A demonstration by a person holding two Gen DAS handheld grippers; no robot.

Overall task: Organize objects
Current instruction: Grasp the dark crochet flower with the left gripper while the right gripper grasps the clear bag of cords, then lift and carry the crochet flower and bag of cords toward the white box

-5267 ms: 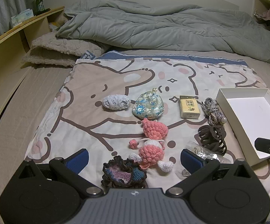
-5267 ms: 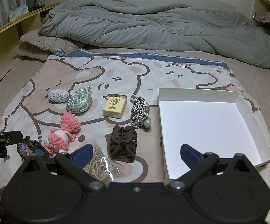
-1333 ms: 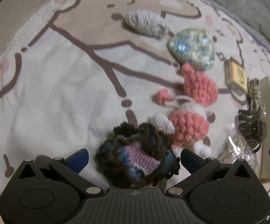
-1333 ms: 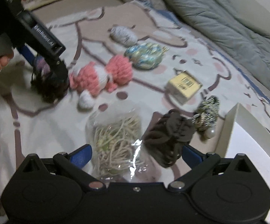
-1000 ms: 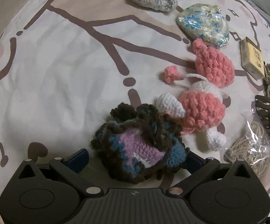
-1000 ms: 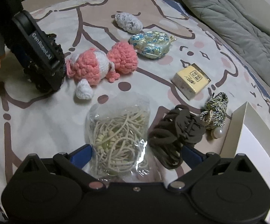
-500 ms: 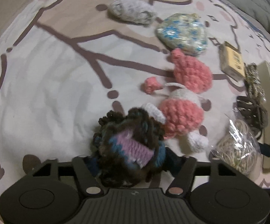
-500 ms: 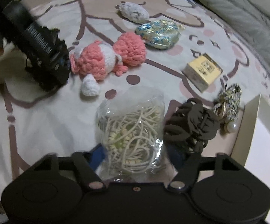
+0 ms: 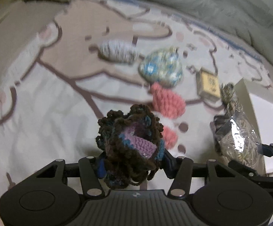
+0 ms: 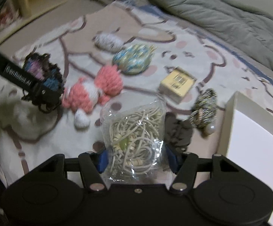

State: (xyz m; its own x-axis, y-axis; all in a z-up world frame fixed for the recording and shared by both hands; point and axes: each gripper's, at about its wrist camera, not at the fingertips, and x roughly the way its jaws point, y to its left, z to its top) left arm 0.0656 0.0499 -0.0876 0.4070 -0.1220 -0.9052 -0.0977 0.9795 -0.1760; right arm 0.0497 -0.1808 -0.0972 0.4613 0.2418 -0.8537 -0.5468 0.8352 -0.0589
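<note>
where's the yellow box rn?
The yellow box lies on the cartoon blanket, toward the right in both wrist views: between the floral pouch and the striped cord bundle, short of the white tray.

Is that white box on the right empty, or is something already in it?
Empty as far as shown: the white box shows only bare white floor, with its far part cut off by the picture edge.

I'm closing my left gripper [image 9: 132, 164] on the dark crocheted scrunchie [image 9: 130, 143] at lower centre. At right, the clear bag of cords [image 9: 236, 141] is overlapping the white box [image 9: 264, 116].
</note>
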